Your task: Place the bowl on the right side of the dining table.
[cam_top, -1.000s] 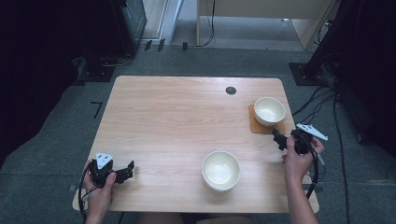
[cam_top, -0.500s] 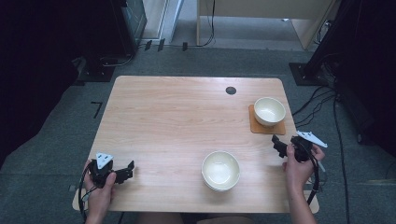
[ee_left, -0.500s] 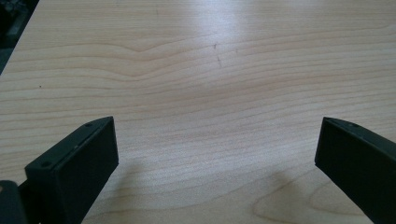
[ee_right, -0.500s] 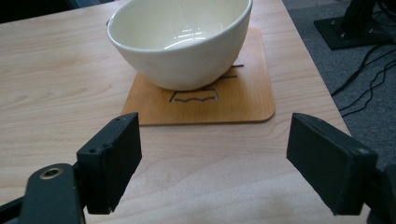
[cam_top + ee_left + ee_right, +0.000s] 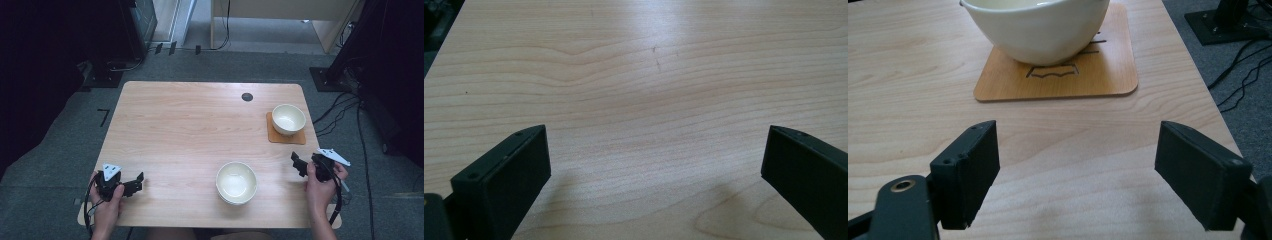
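While held low near the worktop's near-left corner, left claw stands with jaws spread wide, nothing between them. Gripped by the person's left hand, grey three-cornered plate on top, cable looping off the near edge. In the left gripper view: bare wood grain between both black jaws, faint shadows under each.

Further right, near the front edge and a bit right of centre: cream bowl, upright, empty, apart from both claws.

Near the far edge, right of centre: small dark round disc set in the wood.

Right side, towards the worktop's right edge: second cream bowl, upright, sitting on an orange-brown square coaster. In the right gripper view, same bowl resting on the coaster, line drawing on the coaster partly hidden under the bowl.

Just nearer than the coaster, at the right edge: right claw, held in the person's right hand, jaws wide apart and gripping nothing, pointed at the coaster and bowl. Near them, not touching; strip of bare wood between jaw tips and coaster edge in the right gripper view.

Beyond the right edge: grey carpet with black cables.
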`<state>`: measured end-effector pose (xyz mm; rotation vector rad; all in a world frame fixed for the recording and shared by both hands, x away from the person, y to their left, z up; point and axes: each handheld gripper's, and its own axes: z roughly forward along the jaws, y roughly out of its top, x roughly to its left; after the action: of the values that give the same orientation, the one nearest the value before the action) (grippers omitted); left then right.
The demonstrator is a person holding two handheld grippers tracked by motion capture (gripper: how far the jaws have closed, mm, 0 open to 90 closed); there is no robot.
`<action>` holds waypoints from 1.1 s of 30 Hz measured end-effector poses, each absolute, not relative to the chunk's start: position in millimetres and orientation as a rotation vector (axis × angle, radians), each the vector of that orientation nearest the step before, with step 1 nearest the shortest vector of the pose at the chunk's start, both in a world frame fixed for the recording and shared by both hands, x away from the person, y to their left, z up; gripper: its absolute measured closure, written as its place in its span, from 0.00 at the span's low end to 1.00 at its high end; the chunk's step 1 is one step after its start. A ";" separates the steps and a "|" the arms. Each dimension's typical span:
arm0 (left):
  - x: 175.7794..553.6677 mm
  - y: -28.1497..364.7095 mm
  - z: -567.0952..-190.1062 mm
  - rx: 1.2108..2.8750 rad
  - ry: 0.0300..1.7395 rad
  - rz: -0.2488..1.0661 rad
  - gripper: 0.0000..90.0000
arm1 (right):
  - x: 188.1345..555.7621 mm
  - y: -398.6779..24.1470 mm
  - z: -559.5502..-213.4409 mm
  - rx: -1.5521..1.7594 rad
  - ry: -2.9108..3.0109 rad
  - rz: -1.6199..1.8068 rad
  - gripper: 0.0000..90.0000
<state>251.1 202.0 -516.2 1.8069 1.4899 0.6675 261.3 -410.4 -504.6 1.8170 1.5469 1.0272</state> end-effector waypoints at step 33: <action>251.1 202.1 -516.2 1.805 1.490 0.667 0.00 | 225.5 -417.0 -520.6 1.838 1.592 0.972 0.20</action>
<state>251.1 202.1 -516.2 1.8050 1.4899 0.6670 225.5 -417.0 -520.6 1.8385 1.5923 0.9724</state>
